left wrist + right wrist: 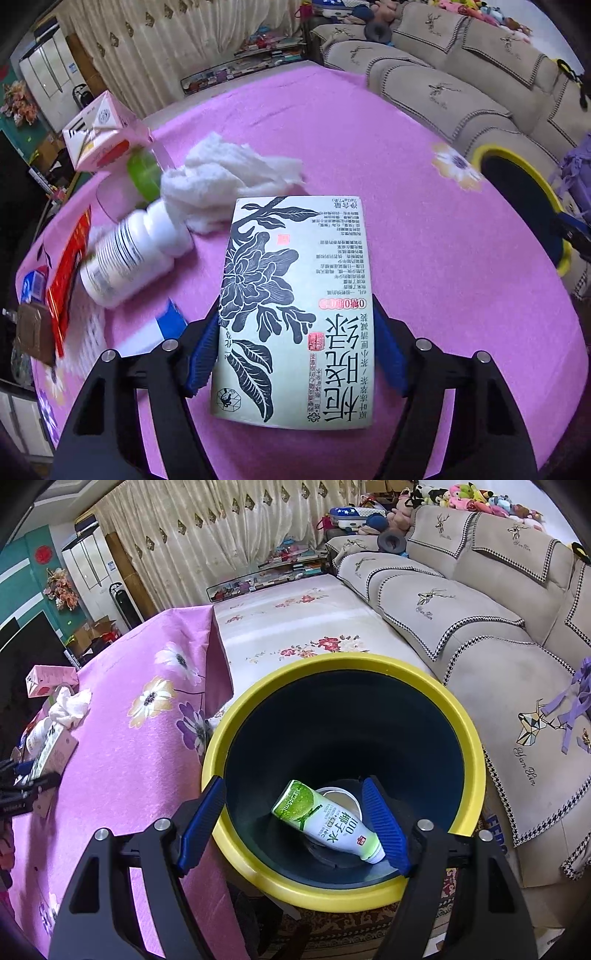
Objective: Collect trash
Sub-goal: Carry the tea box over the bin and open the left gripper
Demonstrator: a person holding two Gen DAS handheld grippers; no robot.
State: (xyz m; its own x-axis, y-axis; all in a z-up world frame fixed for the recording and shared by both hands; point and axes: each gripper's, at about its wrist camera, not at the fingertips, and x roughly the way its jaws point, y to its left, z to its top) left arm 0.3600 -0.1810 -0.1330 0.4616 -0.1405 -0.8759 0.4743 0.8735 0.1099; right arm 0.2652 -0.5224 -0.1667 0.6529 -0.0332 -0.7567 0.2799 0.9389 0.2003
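My left gripper (295, 343) is shut on a pale tea box (295, 310) printed with dark flowers, held just above the pink tablecloth (406, 229). Beyond it lie a crumpled white tissue (225, 177), a white bottle (125, 258) with a green cap, and a pink carton (99, 136). My right gripper (291, 823) is open and empty above the yellow-rimmed trash bin (469, 738). A green and white drink bottle (325, 819) lies at the bin's bottom. The bin also shows in the left wrist view (554, 199), at the table's right edge.
A red packet (70, 273), a blue and white box (162, 328) and a brown item (33, 332) lie at the table's left. A beige sofa (498, 627) runs along the right. A floral bench (295, 624) stands behind the bin. Curtains hang at the back.
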